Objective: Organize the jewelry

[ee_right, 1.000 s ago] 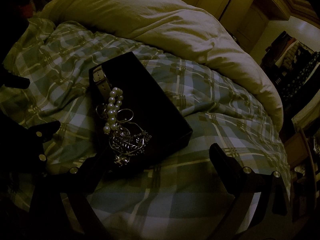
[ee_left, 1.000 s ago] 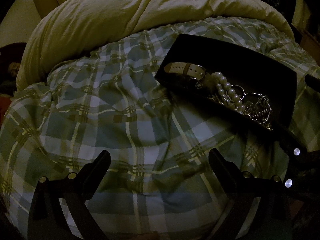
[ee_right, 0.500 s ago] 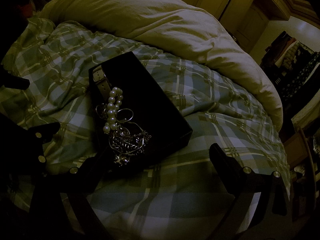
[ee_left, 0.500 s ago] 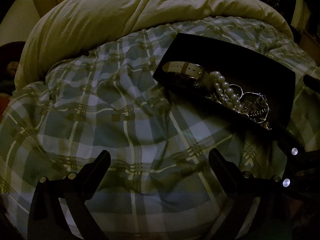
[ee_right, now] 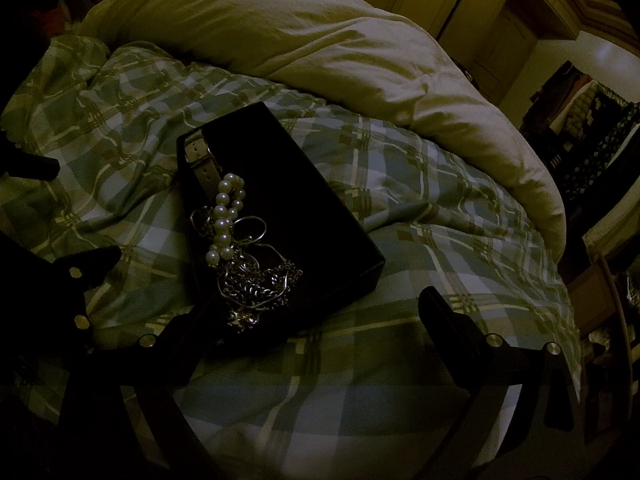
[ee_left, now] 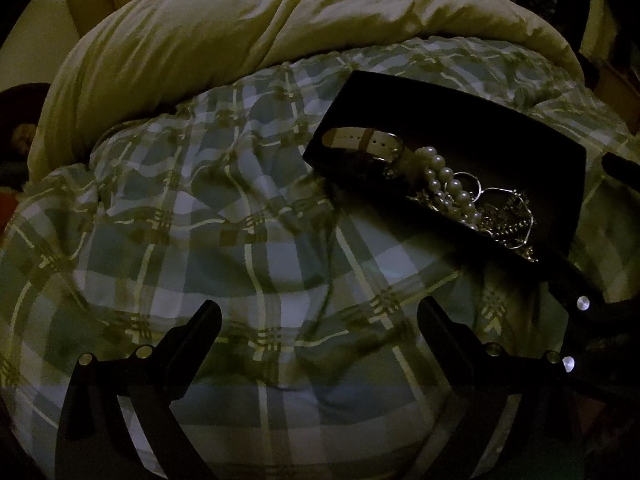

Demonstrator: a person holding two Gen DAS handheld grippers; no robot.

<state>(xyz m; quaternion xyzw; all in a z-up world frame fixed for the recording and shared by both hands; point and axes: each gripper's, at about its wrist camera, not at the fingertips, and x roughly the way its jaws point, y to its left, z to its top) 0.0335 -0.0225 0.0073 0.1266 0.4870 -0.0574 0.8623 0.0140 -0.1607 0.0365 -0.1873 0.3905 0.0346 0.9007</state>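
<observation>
Landmark: black tray [ee_right: 320, 216], a shallow rectangular box that lay on the plaid bedspread [ee_right: 420, 208].
Writing: no lettering could be read on the tray or on any piece; the light was too dim.
Watch strap [ee_right: 202, 162]: pale, perforated, lay along the tray's far left wall.
Pearl strand [ee_right: 225, 220]: lay doubled at the tray's left side, just nearer than the strap and touching it.
Silver chains [ee_right: 256, 288]: tangled heap with thin wire hoops in the tray's near left corner, touching the pearls; separate pieces could not be told apart.
Tray floor: the right half showed bare black.
Tray edges: all four walls stood clear of the cream duvet [ee_right: 320, 40], which was bunched beyond the tray's far end.
Open room: wide plaid cloth lay left of the tray, right of it and in front of it.
Left gripper [ee_left: 320, 312]: jaws wide apart, holding nothing, over bare bedspread left of the tray [ee_left: 500, 140].
Right gripper [ee_right: 316, 304]: jaws wide apart, holding nothing, just before the tray's near end; its left finger was lost in shadow against the near wall, contact uncertain.
</observation>
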